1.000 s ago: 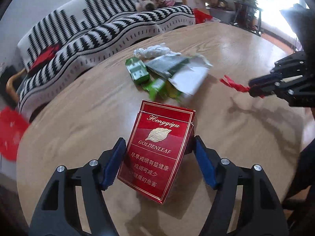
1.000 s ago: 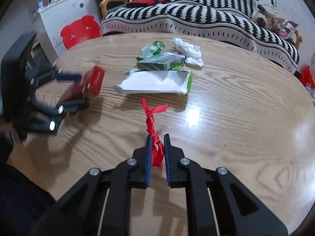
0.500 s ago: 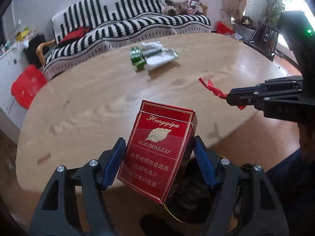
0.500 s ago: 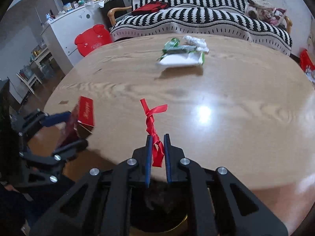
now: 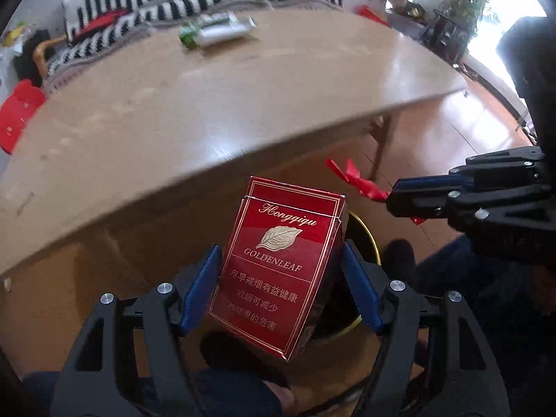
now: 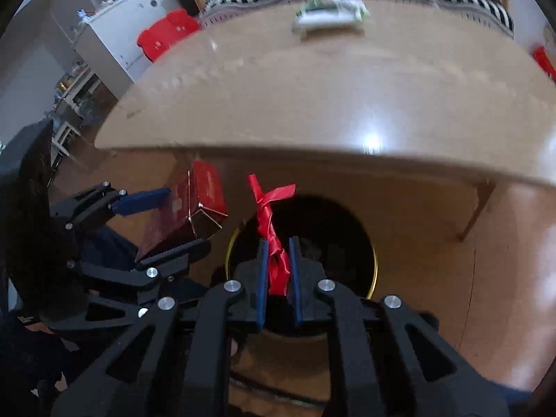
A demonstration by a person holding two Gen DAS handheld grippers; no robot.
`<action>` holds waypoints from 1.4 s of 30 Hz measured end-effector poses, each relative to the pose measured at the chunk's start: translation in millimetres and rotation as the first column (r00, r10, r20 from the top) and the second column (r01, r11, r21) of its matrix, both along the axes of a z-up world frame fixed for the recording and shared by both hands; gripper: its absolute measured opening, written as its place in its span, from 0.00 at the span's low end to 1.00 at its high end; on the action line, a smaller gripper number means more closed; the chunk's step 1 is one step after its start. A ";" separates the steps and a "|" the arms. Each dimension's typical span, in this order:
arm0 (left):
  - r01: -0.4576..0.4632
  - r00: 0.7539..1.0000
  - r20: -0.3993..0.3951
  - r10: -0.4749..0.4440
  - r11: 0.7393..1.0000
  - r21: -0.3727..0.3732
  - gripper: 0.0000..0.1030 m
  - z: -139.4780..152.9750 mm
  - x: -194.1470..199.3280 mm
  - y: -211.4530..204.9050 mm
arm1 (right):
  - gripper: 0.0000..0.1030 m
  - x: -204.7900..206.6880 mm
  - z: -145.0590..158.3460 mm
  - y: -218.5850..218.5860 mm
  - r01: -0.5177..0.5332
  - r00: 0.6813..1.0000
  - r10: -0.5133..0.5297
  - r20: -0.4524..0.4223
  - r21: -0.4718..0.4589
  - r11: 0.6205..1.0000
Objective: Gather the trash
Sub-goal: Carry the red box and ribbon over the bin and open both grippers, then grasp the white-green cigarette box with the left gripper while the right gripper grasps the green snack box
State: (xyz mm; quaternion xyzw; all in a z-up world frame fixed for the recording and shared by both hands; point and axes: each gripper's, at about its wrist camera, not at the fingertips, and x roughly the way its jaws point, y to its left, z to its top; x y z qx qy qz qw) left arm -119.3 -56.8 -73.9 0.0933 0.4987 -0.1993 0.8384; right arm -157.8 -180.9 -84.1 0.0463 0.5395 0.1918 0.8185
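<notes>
Partway done. Left gripper [image 5: 281, 279] jaws clamped on the red cigarette pack [image 5: 278, 267]; right gripper [image 6: 278, 264] jaws pinched on the red ribbon [image 6: 272, 239], both above the dark bin [image 6: 368, 243]. Not yet dropped. Green and white wrappers [image 6: 330, 15] left on the table [image 6: 312, 97] at 12 o'clock.

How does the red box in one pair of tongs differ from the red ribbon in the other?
The red box is a stiff, flat-sided printed pack; the red ribbon is a thin, twisted strip. The left tongs stand wide around the box; the right tongs are pinched nearly shut on the ribbon. Both are red and held above the dark bin.
</notes>
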 end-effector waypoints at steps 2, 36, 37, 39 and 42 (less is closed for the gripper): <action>0.011 0.999 -0.037 -0.010 1.000 0.021 0.67 -11.0 2.5 -4.8 | 0.12 4.8 -7.6 -0.9 0.006 1.000 -0.006 -0.031 -0.004 1.000; -0.007 0.995 -0.099 0.010 0.999 0.032 0.83 -27.3 13.7 -10.2 | 0.15 27.4 -3.5 -12.6 0.067 0.997 -0.064 -0.051 0.063 0.996; -0.006 0.995 -0.100 0.009 0.999 0.033 0.83 -27.5 13.7 -10.3 | 0.19 27.4 -3.3 -12.7 0.070 0.996 -0.067 -0.051 0.062 0.996; -0.003 0.995 -0.102 0.007 0.999 0.034 0.83 -28.0 13.2 -11.0 | 0.59 27.0 -0.9 -13.5 0.078 0.996 -0.075 -0.038 0.066 0.995; -0.004 0.995 -0.097 0.007 0.999 0.033 0.83 -27.2 12.7 -10.5 | 0.64 25.3 5.6 -14.1 0.080 0.997 -0.080 -0.006 0.072 0.994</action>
